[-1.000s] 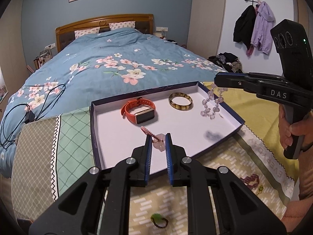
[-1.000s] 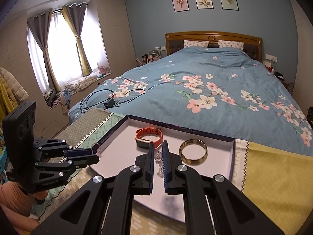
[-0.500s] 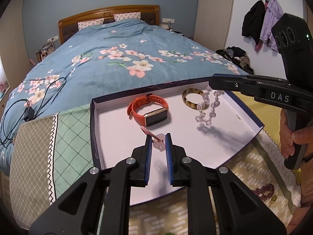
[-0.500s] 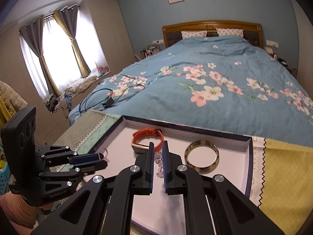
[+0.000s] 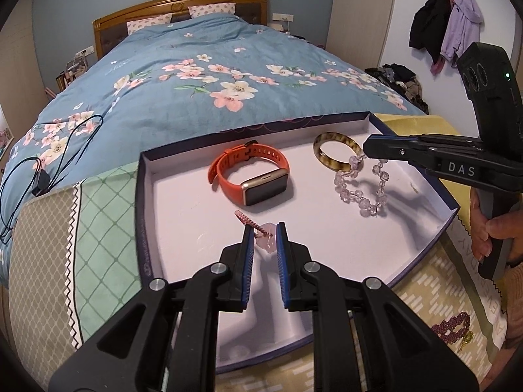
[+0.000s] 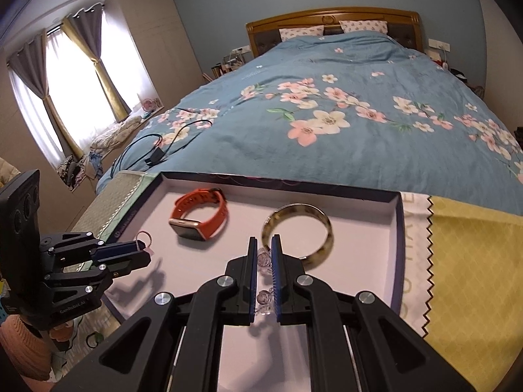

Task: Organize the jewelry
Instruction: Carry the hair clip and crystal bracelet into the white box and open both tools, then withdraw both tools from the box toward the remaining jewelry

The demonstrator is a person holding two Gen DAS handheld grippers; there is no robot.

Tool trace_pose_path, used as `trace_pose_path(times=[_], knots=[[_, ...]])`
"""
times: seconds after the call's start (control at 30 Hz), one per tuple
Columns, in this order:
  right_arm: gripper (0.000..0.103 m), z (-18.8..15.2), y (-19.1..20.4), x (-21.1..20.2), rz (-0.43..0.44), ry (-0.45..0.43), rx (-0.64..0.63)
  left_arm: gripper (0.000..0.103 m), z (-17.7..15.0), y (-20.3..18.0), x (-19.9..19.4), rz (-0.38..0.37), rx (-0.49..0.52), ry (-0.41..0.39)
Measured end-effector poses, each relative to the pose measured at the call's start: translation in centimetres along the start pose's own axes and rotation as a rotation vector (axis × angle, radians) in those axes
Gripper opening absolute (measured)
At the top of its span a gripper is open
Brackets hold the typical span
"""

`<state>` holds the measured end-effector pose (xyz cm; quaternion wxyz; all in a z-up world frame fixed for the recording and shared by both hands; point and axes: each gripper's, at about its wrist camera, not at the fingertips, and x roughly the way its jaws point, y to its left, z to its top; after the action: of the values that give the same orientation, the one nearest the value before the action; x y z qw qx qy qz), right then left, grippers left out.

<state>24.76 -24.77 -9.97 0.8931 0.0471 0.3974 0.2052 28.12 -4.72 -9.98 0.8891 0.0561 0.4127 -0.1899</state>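
A shallow white tray with a dark blue rim (image 5: 143,202) (image 6: 397,228) lies on the bed's foot. In it lie an orange smartwatch (image 5: 251,179) (image 6: 199,219) and a tortoiseshell bangle (image 5: 336,155) (image 6: 300,232). My left gripper (image 5: 264,232) (image 6: 143,250) is shut on a pink bracelet with a pale pendant (image 5: 258,228), low over the tray's near left part. My right gripper (image 6: 263,245) (image 5: 366,148) is shut on a clear bead bracelet (image 5: 362,189) (image 6: 264,261), which hangs down and touches the tray floor beside the bangle.
Patterned cloths (image 5: 45,254) (image 6: 474,261) lie under the tray. A dark red bracelet (image 5: 452,325) lies on the cloth at near right. A black cable (image 5: 42,176) lies on the blue floral duvet (image 5: 209,75). Coats (image 5: 441,26) hang on the right wall.
Both grippers moved forward and lower over the tray. The clear bead bracelet came down from mid-air and now touches the tray floor near the bangle.
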Motion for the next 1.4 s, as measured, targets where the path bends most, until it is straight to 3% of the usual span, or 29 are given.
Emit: trace_pose_path(times=[0.33, 0.47, 0.63, 0.93, 1.1, 1.4], knots=[[0.013, -0.4, -0.6, -1.3, -0.029, -0.018, 0.015, 0.015, 0.8, 0.1, 2.0, -0.009, -0.046, 0.038], [0.021, -0.9, 0.0, -3.4, -0.015, -0.055, -0.002, 0.023, 0.7, 0.0, 1.2, -0.016, -0.048, 0.012], [0.034, -2.8, 1.6, -6.7, 0.017, -0.084, -0.080, 0.036, 0.2, -0.4, -1.7, 0.028, -0.021, -0.055], [0.034, -9.2, 3.0, -8.9, 0.057, 0.025, -0.144, 0.038, -3.9, -1.3, -8.5, 0.013, 0.016, -0.153], [0.035, -12.1, 3.0, -9.0, 0.059, 0.076, -0.124, 0.041, -7.1, -2.5, -10.0, -0.018, 0.055, -0.142], [0.035, -14.6, 3.1, -10.3, 0.077, 0.082, -0.083, 0.042, -10.9, -4.5, -10.9, -0.059, 0.101, -0.110]])
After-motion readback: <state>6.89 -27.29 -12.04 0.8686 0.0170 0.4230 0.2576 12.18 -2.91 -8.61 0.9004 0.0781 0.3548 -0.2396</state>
